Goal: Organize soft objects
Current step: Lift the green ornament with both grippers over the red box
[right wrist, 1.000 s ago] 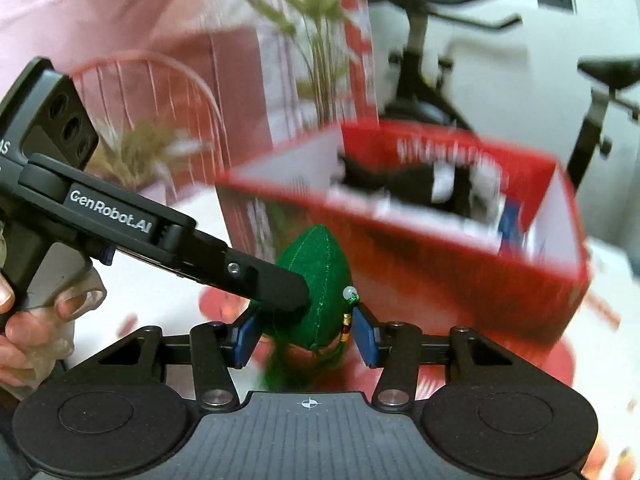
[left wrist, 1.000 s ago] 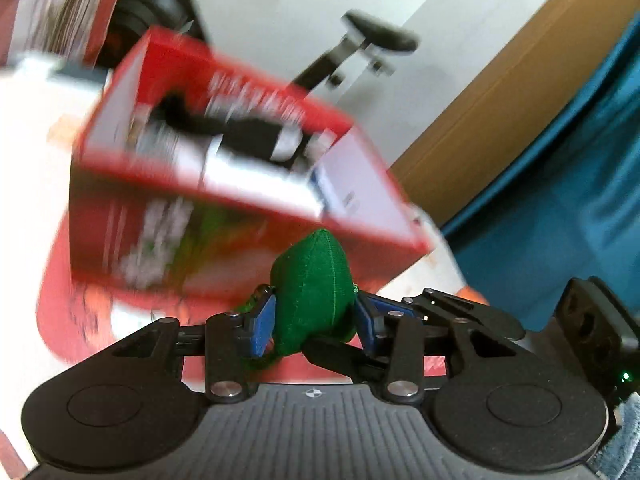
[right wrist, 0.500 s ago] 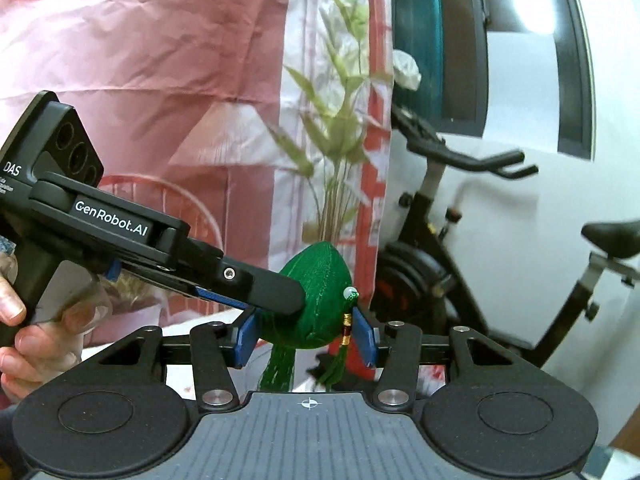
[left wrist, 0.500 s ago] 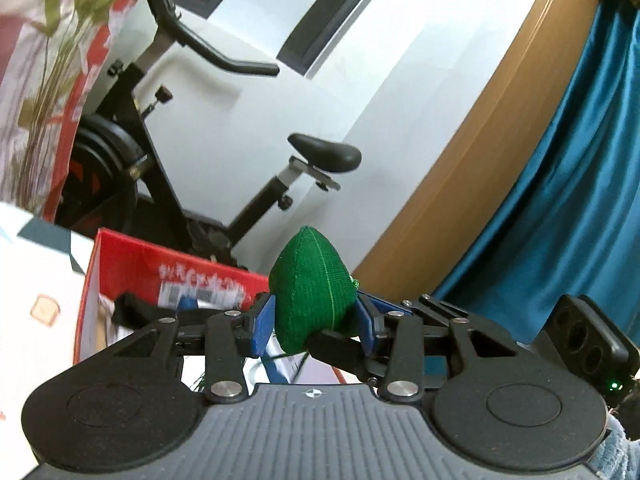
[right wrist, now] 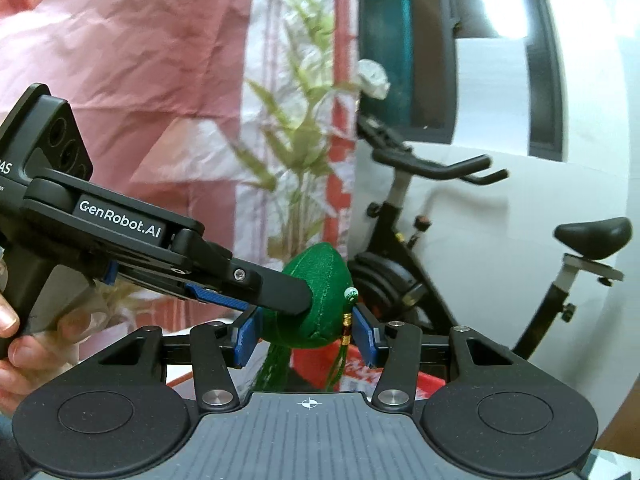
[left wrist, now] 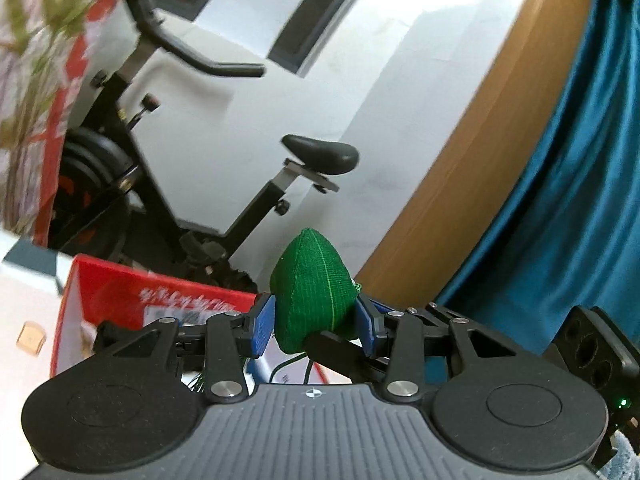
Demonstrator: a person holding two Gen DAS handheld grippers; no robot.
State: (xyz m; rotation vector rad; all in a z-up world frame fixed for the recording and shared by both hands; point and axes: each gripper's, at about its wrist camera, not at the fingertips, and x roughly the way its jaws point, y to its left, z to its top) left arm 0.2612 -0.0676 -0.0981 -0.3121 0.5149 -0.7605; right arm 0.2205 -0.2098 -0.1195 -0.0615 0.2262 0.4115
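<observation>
Left wrist view: the left gripper [left wrist: 315, 326] and right gripper [right wrist: 306, 332] both clamp the green stuffed pouch [left wrist: 314, 292] part-closed, held above the red box [left wrist: 160, 300]; placement inside remains outstanding.

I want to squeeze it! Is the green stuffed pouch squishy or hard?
Probably squishy: the green stuffed pouch is stitched cloth, bulging between the blue pads of both hand-held grippers. Likely light, since it stays up by its sides alone. Its tassel hangs limp, so floppy.

Bright indoor light; fisheye-bent edges; left side blurred; window glare.
</observation>
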